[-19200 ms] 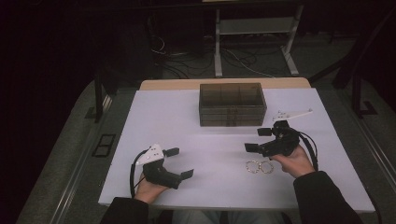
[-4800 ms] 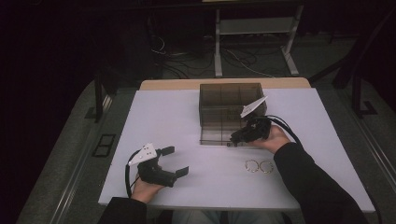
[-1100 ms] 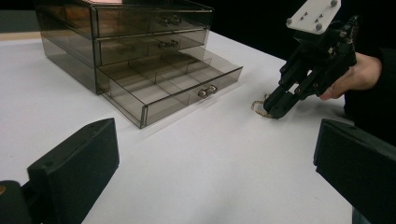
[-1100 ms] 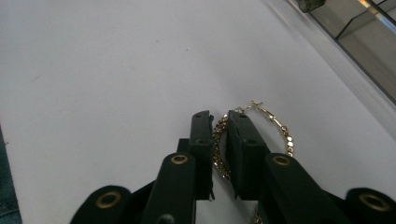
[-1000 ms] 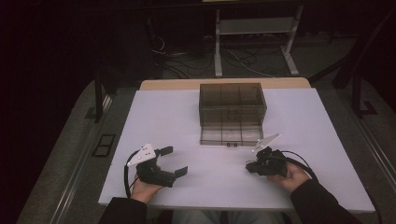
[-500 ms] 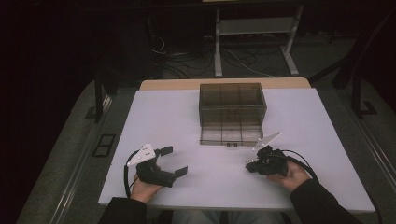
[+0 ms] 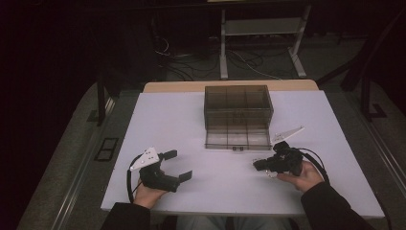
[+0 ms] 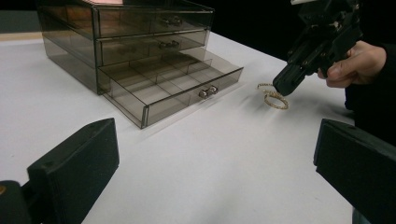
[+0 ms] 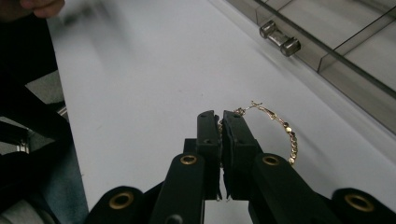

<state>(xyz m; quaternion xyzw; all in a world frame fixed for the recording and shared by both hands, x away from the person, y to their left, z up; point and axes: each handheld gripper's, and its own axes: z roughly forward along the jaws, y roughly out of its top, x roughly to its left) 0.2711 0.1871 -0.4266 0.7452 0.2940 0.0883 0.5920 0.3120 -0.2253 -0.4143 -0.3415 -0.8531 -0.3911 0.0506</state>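
Observation:
A smoky clear organizer box (image 7: 238, 103) with three drawers stands mid-table, its bottom drawer (image 7: 237, 138) pulled out. In the left gripper view the open drawer (image 8: 173, 86) shows bare divided compartments. Two gold hoops (image 8: 273, 95) lie on the white table (image 7: 191, 120) in front of the drawer's right end. My right gripper (image 9: 221, 122) is shut with the rim of one gold hoop (image 9: 282, 128) pinched between its jaws, low at the table; it also appears as right gripper (image 7: 258, 165). My left gripper (image 7: 178, 165) rests near the front left, open wide with nothing between its fingers.
The drawer's metal knob (image 9: 280, 39) sits just beyond the held hoop. Two closed upper drawers (image 8: 159, 32) stack above the open one. A person's hand (image 8: 355, 65) holds the right gripper. A desk frame and cables (image 7: 258, 43) stand beyond the table.
The bottom drawer, shut at first, now stands pulled out. The right gripper went from the box back down to the hoops and has closed on one. The left gripper barely moved.

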